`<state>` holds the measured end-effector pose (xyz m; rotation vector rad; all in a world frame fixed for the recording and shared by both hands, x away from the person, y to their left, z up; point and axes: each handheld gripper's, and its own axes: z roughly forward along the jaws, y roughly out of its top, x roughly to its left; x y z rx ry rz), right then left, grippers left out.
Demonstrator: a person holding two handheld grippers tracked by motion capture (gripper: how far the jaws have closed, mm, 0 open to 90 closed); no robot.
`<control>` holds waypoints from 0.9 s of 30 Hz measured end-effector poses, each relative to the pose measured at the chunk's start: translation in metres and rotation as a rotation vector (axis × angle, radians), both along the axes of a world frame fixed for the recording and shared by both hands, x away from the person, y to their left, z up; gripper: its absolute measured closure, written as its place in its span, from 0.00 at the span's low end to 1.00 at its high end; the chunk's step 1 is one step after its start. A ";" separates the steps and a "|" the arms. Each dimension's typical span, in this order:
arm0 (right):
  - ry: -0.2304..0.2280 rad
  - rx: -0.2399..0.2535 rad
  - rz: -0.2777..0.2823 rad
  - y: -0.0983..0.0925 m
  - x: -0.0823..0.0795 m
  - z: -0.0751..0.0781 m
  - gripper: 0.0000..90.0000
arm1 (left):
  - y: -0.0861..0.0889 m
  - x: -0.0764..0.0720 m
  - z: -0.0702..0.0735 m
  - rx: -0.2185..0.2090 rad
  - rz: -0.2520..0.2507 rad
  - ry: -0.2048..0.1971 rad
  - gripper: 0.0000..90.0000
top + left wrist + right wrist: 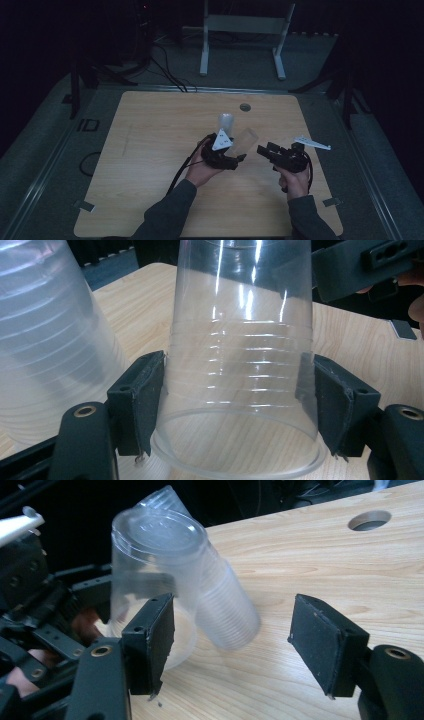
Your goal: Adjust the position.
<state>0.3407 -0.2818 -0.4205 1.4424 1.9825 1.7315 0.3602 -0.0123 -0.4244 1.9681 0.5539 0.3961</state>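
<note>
Risk no. 1 is crushing: we see the left gripper (pixel 240 405) with both pads pressed on the ribbed wall of a clear plastic cup (pixel 242 365), mouth toward the camera and base away from it. Thin wall, so any extra squeeze will likely buckle it, & a buckled wall may spring out of the grip.

Risk no. 2 is a collision. A second item, a stack of clear cups (pixel 220 605), leans close beside the held cup; in the high view the stack (pixel 226 121) sits just above the left gripper (pixel 235 150) on the table (pixel 150 150). Any swing of the held cup toward it – we judge – may topple the stack.

Right gripper (pixel 232 645) – jaws wide, nothing between them, aimed at both cups from the side, near but apart. If it closes now we expect it to catch the stack or the left gripper's frame, not the cup wall.

Hard to make out:
- high view is dark; held cup (pixel 245 140) reads as a faint patch, rim & base not separable.
- no. of cups in the stack – cannot tell.
- whether stack & held cup touch – cannot tell; clear walls overlap in the right gripper view.
- held cup's base is cut off at the top of the left gripper view.
</note>
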 end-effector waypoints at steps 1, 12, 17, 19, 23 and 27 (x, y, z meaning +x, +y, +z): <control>0.000 0.000 0.000 0.000 0.000 0.000 0.38 | 0.000 0.000 0.000 0.000 0.000 0.000 0.32; -0.018 -0.091 -0.006 -0.001 -0.001 0.005 0.38 | 0.004 0.001 0.003 0.025 -0.012 -0.007 0.32; -0.024 -0.136 -0.001 0.000 -0.002 0.007 0.38 | 0.005 0.001 0.003 0.036 -0.018 -0.007 0.32; -0.028 -0.150 0.002 0.001 -0.002 0.007 0.38 | 0.005 0.001 0.003 0.039 -0.020 -0.007 0.32; -0.047 -0.248 0.015 0.007 -0.003 0.012 0.39 | 0.006 0.001 0.003 0.053 -0.024 -0.008 0.32; -0.058 -0.291 0.027 0.010 -0.002 0.015 0.39 | 0.007 0.001 0.003 0.059 -0.029 -0.011 0.32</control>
